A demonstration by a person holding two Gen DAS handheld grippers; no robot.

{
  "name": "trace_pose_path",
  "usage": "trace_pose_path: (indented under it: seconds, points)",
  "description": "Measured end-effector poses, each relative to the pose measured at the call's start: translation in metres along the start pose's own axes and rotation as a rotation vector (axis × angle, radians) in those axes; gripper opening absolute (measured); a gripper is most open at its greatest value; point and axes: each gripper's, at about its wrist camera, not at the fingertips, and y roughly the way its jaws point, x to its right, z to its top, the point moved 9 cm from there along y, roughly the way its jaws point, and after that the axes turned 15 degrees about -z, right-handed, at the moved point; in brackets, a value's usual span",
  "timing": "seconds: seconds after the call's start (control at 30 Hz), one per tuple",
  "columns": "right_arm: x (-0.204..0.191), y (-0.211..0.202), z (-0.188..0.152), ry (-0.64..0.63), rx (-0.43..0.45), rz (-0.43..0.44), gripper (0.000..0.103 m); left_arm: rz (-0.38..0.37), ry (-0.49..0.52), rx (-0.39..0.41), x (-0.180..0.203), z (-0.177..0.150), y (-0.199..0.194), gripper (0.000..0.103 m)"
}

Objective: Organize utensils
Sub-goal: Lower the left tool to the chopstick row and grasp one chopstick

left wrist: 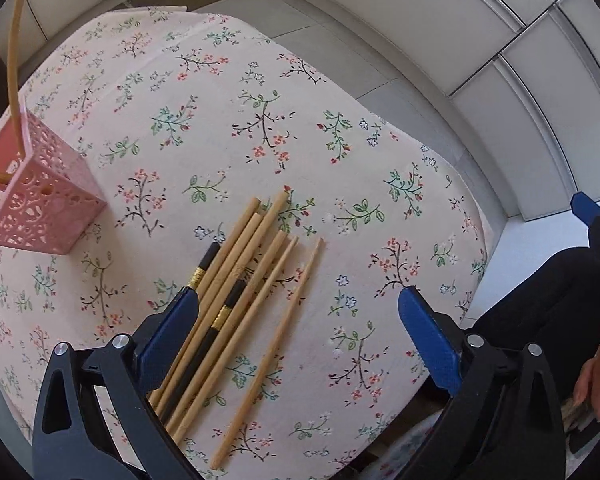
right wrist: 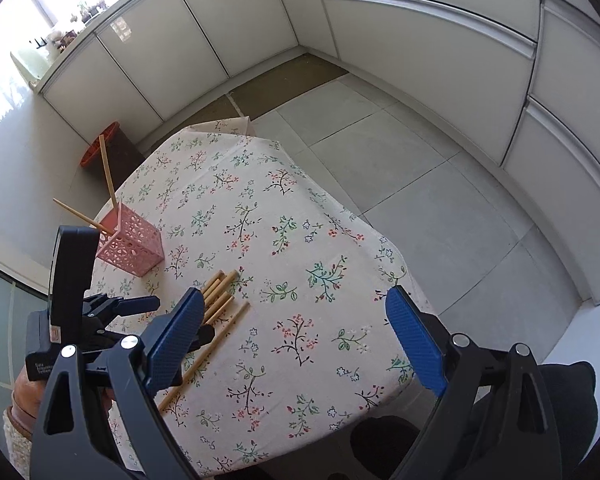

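Left gripper (left wrist: 298, 312) is hovering jaws apart over the loose chopsticks (left wrist: 236, 304) at lower centre of the floral tablecloth (left wrist: 340, 128), and I'm holding the right gripper (right wrist: 292, 320) wide apart too, gripping nothing. Two chopsticks are already standing in the pink holder (left wrist: 36, 208) at the left edge. By my count, roughly seven are waiting.

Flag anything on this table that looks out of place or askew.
The pink holder holds only two chopsticks, leaning far apart. The rest lie in a loose pile of chopsticks on the floral tablecloth, fanned rather than aligned, with two black-and-gold ones mixed among the plain wood. Nothing looks spilled or broken.
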Motion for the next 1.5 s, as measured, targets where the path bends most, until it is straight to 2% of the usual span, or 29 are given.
trace_pose_path:
  seconds: [0.1,0.17,0.27,0.3,0.37,0.53,0.63,0.77,1.0,1.07,1.17,1.2,1.27,1.3,1.33,1.37,1.43,1.5]
  points:
    - [0.006,-0.004,-0.003,-0.004,0.002,-0.009,0.089,-0.029,-0.011,-0.009,0.003,0.005,0.006,0.085]
    - [0.009,-0.004,-0.006,-0.005,-0.005,-0.014,0.089,-0.018,0.006,-0.029,0.005,0.007,0.012,0.065]
    - [0.014,-0.002,-0.009,0.010,-0.033,-0.007,0.089,-0.011,0.033,-0.077,0.008,0.005,0.025,0.048]
    - [0.015,-0.001,-0.010,0.017,-0.043,-0.002,0.089,-0.007,0.043,-0.087,0.009,0.005,0.029,0.046]
    - [0.016,0.001,-0.011,0.026,-0.056,0.003,0.089,0.009,0.065,-0.105,0.008,0.004,0.035,0.036]
    - [0.009,0.009,-0.018,0.003,-0.090,0.006,0.089,0.014,0.086,-0.090,0.005,0.007,0.035,0.025]
    - [0.004,0.015,-0.023,-0.001,-0.119,0.011,0.089,0.019,0.099,-0.100,0.001,0.007,0.036,0.024]
    - [0.001,0.021,-0.029,0.003,-0.158,0.016,0.089,0.062,0.103,-0.133,-0.012,0.006,0.041,0.024]
    - [-0.005,0.033,-0.038,-0.014,-0.204,0.009,0.089,0.052,0.108,-0.165,-0.019,0.005,0.054,0.026]
    - [-0.006,0.039,-0.042,-0.016,-0.224,0.002,0.089,0.083,0.136,-0.167,-0.021,0.006,0.053,0.018]
    - [-0.010,0.047,-0.046,-0.008,-0.260,0.000,0.089,0.079,0.149,-0.154,-0.022,0.007,0.053,0.018]
    - [-0.012,0.050,-0.047,-0.006,-0.272,0.003,0.089,0.066,0.136,-0.149,-0.023,0.007,0.051,0.018]
    - [-0.017,0.055,-0.049,-0.002,-0.293,0.012,0.089,-0.009,0.076,-0.117,-0.027,0.008,0.047,0.021]
    - [-0.019,0.056,-0.050,0.000,-0.302,0.016,0.089,-0.048,0.057,-0.110,-0.028,0.005,0.047,0.025]
    - [-0.021,0.057,-0.051,-0.002,-0.307,0.019,0.089,-0.090,0.040,-0.106,-0.027,0.004,0.045,0.033]
    - [-0.022,0.057,-0.052,-0.006,-0.308,0.019,0.089,-0.111,0.034,-0.101,-0.026,0.004,0.043,0.035]
    - [-0.023,0.057,-0.053,-0.010,-0.308,0.013,0.089,-0.130,0.029,-0.087,-0.023,0.006,0.039,0.035]
    - [-0.022,0.057,-0.053,-0.006,-0.313,0.014,0.089,-0.112,0.025,-0.071,-0.024,0.009,0.034,0.035]
